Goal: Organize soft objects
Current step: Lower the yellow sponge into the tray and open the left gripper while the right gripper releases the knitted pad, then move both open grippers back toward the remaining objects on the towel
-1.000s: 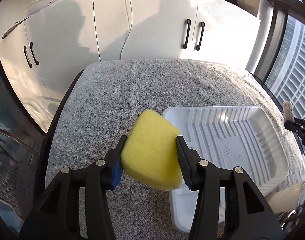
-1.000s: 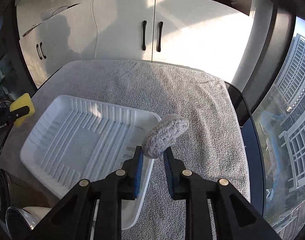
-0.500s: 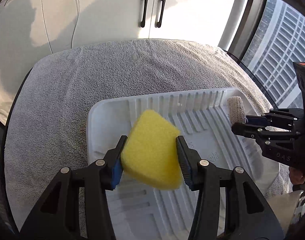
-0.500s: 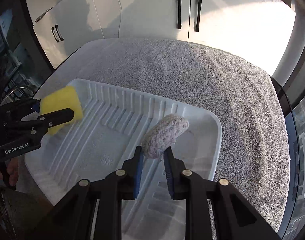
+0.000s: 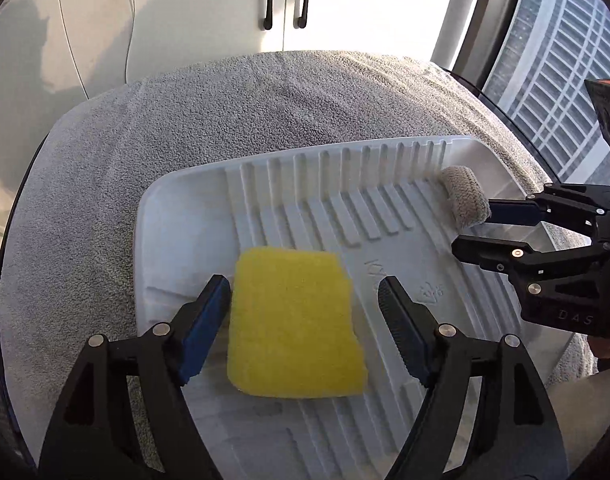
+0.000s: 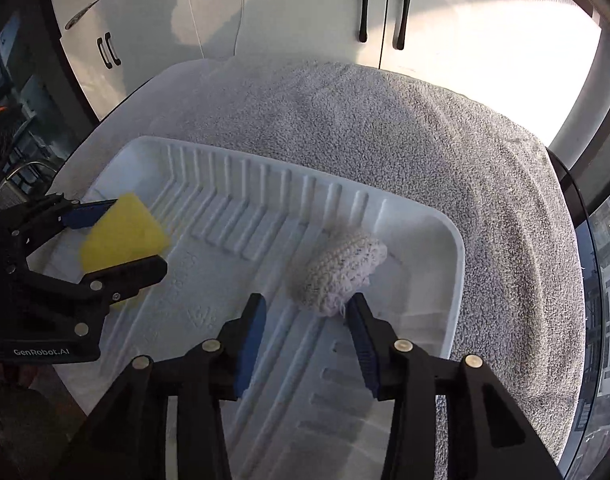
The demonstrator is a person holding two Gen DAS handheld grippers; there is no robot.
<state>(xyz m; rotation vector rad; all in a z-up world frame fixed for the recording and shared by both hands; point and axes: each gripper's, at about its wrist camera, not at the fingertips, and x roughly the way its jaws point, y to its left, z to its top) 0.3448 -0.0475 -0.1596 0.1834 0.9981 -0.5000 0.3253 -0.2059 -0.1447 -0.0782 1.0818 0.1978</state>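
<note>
- Grey towel (image 5: pixel 117 184): terry cloth covering the whole work surface; white cabinet doors (image 6: pixel 313 12) stand behind it.
- White tray (image 5: pixel 185 216): ribbed plastic, lying flat on the towel, long axis running left to right between the two grippers. Both soft objects are inside its rim.
- Left gripper (image 5: pixel 305 304): jaws spread wide, holding nothing. Its blue pads stand clear of the sponge, a plain gap on the right side and a slimmer one on the left.
- Right gripper (image 6: pixel 303 316): jaws likewise parted, holding nothing. The right pad is at or touching the knitted pad's near corner; contact cannot be told for certain.
- Yellow sponge (image 5: pixel 295 322): flat in the tray's left portion, directly ahead of and between the left jaws, long axis roughly along the fingers. The left gripper is by far the nearer one.
- Knitted pad (image 6: pixel 337 274): grey-white, in the tray's right far corner beside the wall, just ahead of the right jaws, long axis angled across them.
- Judgement: both items appear released, so each gripper need only back straight out along its fingers without dragging its object.
</note>
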